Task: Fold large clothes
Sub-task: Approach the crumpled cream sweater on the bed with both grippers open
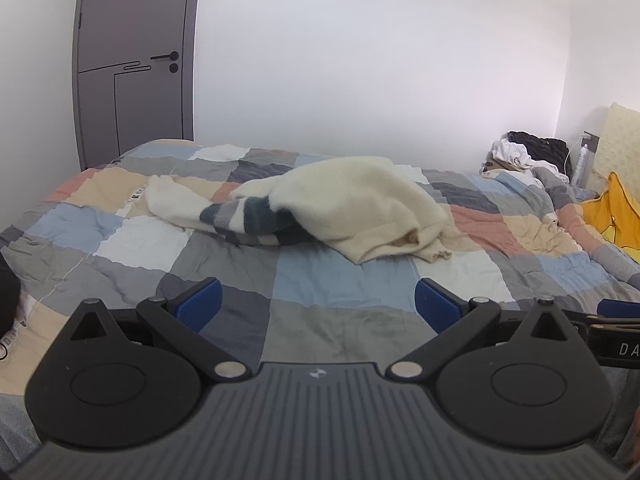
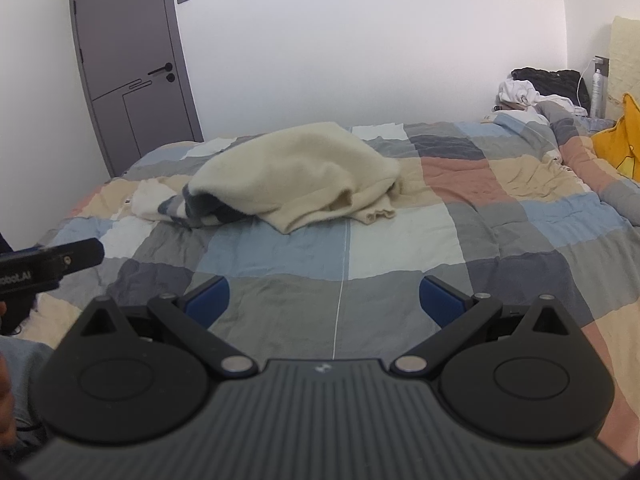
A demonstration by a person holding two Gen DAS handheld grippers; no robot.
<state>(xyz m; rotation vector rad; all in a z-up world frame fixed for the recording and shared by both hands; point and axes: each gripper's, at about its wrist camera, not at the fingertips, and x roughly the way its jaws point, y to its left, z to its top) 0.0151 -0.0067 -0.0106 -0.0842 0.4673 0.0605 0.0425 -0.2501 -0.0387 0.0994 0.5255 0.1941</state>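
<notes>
A cream sweater with dark blue and grey stripes [image 1: 320,204] lies crumpled in a heap in the middle of the bed, also in the right wrist view as the sweater [image 2: 288,172]. My left gripper [image 1: 318,300] hovers open over the near part of the quilt, short of the sweater, with nothing between its blue pads. My right gripper [image 2: 324,298] is open too, held above the quilt in front of the sweater and empty. The left gripper's body [image 2: 48,264] shows at the left edge of the right wrist view.
A patchwork quilt [image 1: 340,280] covers the bed. A pile of dark and white clothes [image 1: 528,152] sits at the far right by the wall. A yellow cushion [image 1: 616,212] and a spray bottle [image 1: 582,164] are beside it. A grey door [image 1: 132,60] stands behind the bed.
</notes>
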